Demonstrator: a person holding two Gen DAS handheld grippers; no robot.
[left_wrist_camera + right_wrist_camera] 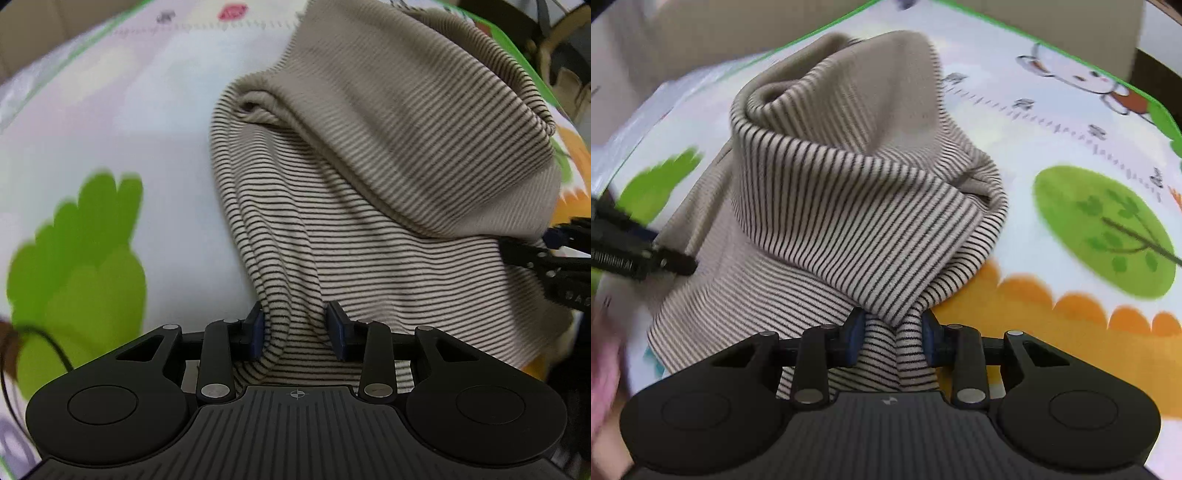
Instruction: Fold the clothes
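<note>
A beige garment with thin dark stripes [369, 184] lies bunched on a cartoon play mat [110, 129]. In the left wrist view my left gripper [297, 330] is shut on a gathered fold at the garment's near edge, and the cloth runs taut from its blue pads. My right gripper [532, 243] shows at the right edge, at the garment's other side. In the right wrist view my right gripper [892, 338] is shut on a bunched corner of the garment [849, 184], which rises in a twisted heap behind. My left gripper [665, 247] reaches in from the left.
The mat [1071, 122] has a green border, printed green trees [1108, 229] and an orange band. A dark cable [48, 339] curls at the lower left. Something pink and blurred [602, 362] sits at the left edge. Furniture stands beyond the mat's far right corner [561, 55].
</note>
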